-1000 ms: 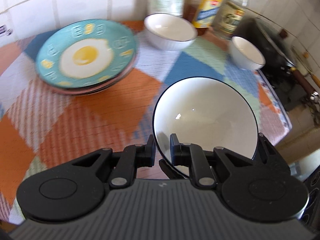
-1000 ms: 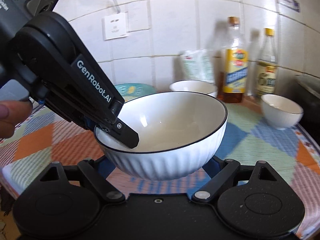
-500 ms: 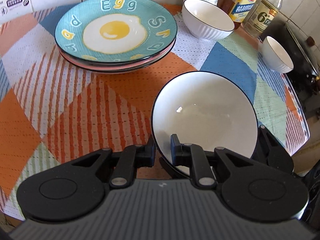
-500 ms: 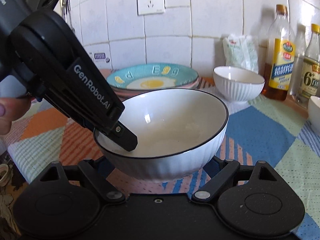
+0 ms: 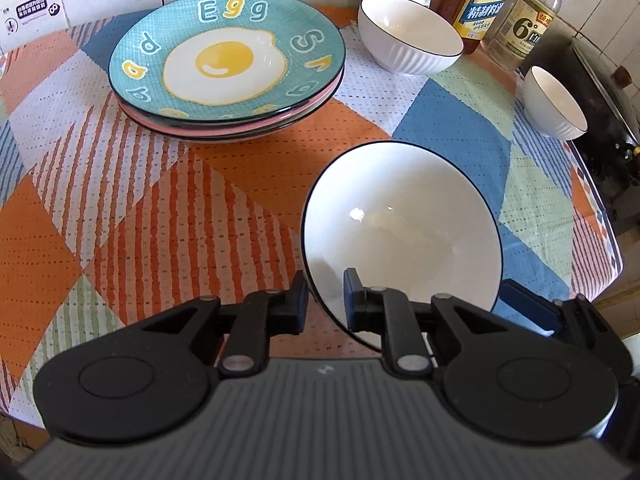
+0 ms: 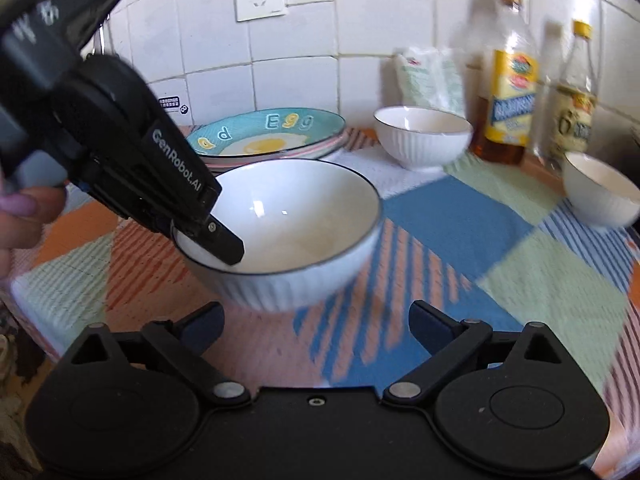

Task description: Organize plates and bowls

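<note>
Bowl [image 5: 400,232] rim pinched by left tongs [image 5: 325,306], low over table [image 5: 120,220]; right tongs [image 6: 316,326] wide, empty. Next: stack it with the other 2 bowls.

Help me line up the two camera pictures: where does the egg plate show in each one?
Left wrist view: the egg plate sits upper left of centre, on top of a stack, near the tiled wall.
Right wrist view: the egg plate is at mid-height just left of centre, partly hidden behind the big bowl.
Shared landmark: the yellow-labelled bottle, to the plate's right in both.
</note>
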`<state>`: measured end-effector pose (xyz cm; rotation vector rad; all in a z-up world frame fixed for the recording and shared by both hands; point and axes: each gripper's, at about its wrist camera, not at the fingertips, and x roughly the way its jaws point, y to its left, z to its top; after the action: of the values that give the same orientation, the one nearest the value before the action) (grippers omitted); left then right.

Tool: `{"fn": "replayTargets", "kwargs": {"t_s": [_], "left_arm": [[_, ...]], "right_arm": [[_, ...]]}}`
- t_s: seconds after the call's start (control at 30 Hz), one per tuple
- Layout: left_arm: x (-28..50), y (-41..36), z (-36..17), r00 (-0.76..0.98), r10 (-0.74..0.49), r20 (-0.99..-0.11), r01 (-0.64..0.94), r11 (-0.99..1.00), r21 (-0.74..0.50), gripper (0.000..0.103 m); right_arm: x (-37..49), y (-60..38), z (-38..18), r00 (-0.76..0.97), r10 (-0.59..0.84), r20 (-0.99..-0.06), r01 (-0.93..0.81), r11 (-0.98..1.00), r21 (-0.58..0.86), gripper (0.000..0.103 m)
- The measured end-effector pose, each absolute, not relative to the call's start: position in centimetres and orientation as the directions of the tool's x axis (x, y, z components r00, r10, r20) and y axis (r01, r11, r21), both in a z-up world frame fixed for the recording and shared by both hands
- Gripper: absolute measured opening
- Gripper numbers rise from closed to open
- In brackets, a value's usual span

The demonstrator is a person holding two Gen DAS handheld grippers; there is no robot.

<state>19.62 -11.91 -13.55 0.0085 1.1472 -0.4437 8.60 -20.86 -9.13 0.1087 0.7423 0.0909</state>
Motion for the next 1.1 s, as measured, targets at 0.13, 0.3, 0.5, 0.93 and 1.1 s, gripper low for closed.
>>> {"fn": "replayTargets", "kwargs": {"t_s": [0.13, 0.3, 0.5, 0.93, 1.1], "left_arm": [[19.3, -11.7, -13.1, 0.351, -0.325, -0.878, 0.324, 0.922, -0.212, 0.022], [19.4, -11.1, -11.4, 0.383, -0.335, -0.861, 0.316, 0.923, -0.219, 0.028], [19.6, -11.1, -9.0, 0.425, -0.350, -0.835, 0.347, 0.915, -0.207, 0.031], [21.2, -12.9, -7.6, 0.460, -0.358, -0.813, 0.409, 0.898, -0.164, 0.031], [22.6, -13.5, -7.4, 0.475, -0.364, -0.802, 0.442, 0.886, -0.140, 0.031]], "right_arm": [[8.7, -22.6, -7.5, 0.736, 0.159, -0.658, -0.007, 0.974, 0.228, 0.093], [8.6, -22.9, -5.7, 0.757, 0.156, -0.635, -0.005, 0.973, 0.233, 0.091], [9.3, -24.7, -3.2, 0.766, 0.184, -0.616, 0.012, 0.954, 0.300, 0.074], [12.5, -28.3, -0.1, 0.755, 0.161, -0.636, 0.078, 0.940, 0.331, 0.070], [14.8, -29.9, 0.1, 0.746, 0.194, -0.637, 0.093, 0.917, 0.387, 0.070]]}}
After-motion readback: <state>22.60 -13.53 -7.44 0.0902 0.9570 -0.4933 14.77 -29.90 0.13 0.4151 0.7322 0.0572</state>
